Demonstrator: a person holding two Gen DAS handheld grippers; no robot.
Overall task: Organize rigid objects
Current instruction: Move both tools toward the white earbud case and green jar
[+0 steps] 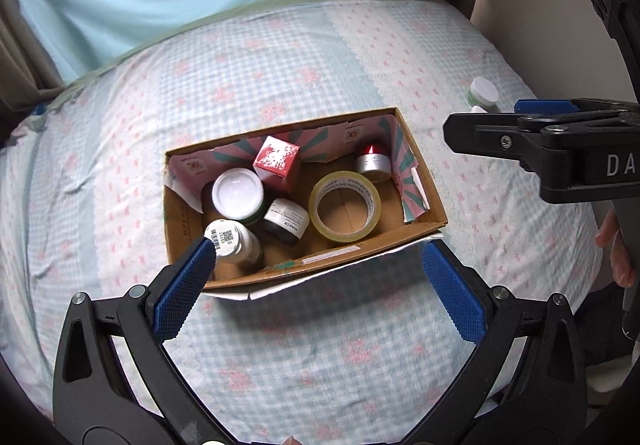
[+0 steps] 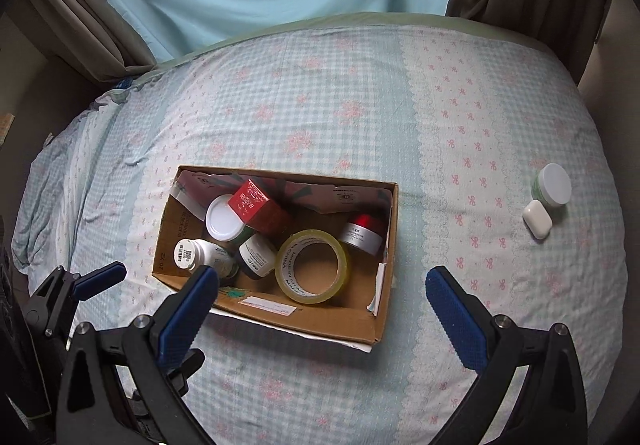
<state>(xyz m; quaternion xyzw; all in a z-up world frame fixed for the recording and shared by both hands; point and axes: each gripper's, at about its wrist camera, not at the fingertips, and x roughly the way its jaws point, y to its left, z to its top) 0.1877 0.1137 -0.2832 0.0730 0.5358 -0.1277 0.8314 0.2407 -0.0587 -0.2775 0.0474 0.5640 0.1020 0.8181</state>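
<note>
Six items already sit inside the cardboard box (image 2: 264, 319) on the patterned bedspread (image 2: 360, 105), so the sorting looks mostly done, with two pieces left outside. Going left to right in the right wrist view: the left gripper (image 1: 316, 257) shows at the lower left edge, its jaws spread wide with nothing between them; at the box's left end lies a white pill bottle (image 2: 200, 251) whose cap carries a barcode and a QR code, and behind it a jar with a plain white lid (image 2: 222, 223). Leaning over that jar is a red carton (image 2: 258, 207) with white lettering too skewed to read with confidence. Next comes a dark jar (image 2: 256, 255) whose white label reads something like "MAX DX", then a roll of clear tape (image 2: 314, 265) with "MADE IN CHINA" printed inside its core, and at the right end a silver jar with a red top (image 2: 362, 231), its small print illegible. A white shipping sticker on the box's near wall is unreadable. The right gripper (image 2: 320, 295) hangs over the box's near right corner, fully released and empty. Far right, well apart from the box, a green jar with a white lid (image 2: 554, 185) and a small white earbud case (image 2: 538, 221) touching it remain on the bedspread, judged the last things to bring in.
</note>
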